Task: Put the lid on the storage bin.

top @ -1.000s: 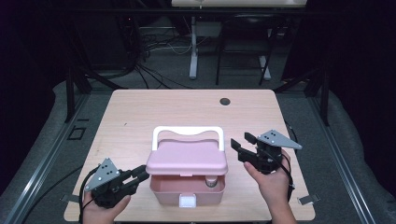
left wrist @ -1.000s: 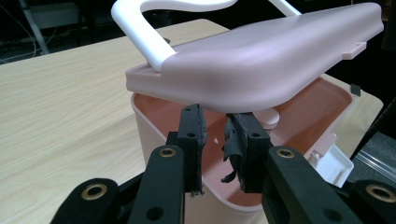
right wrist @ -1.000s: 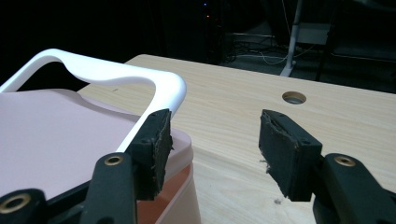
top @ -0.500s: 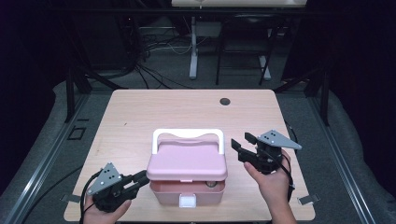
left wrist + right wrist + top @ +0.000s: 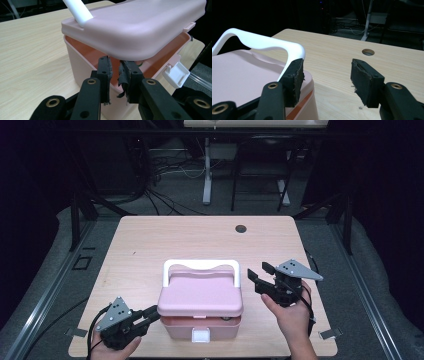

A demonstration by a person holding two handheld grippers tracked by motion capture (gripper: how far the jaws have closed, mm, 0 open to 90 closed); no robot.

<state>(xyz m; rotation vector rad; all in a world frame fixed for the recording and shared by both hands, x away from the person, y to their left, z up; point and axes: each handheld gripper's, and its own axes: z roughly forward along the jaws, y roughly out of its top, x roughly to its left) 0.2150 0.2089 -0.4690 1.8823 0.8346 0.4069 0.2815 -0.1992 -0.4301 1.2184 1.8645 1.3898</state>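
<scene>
- Box (image 5: pixel 200 312): pink, with a white handle (image 5: pixel 200 266), it stands near the table's (image 5: pixel 150 245) near edge, about midway between the two grippers.
- Its lid (image 5: pixel 140 27) is raised at the near end, leaving a gap over the box's rim; the inside shows orange-pink in the left gripper view.
- The handle stands up along the far side of the lid.
- A white latch (image 5: pixel 176 73) hangs off the box's front wall, unfastened.
- Left gripper (image 5: pixel 115 72): its jaws reach over the rim at the box's left near corner, under the lifted lid edge. They have just been closing and now stand a narrow gap apart; whether the pads press on the wall I cannot tell. A torn strip of pad hangs from one jaw.
- In the high view this gripper (image 5: pixel 145 316) lies low at the table's near left, tips touching the box.
- Right gripper (image 5: pixel 325 75): jaws wide apart with nothing between them, held just right of the box, beside the handle's right end.
- A round hole (image 5: pixel 241 228) sits in the table's far part, well apart from the box.
</scene>
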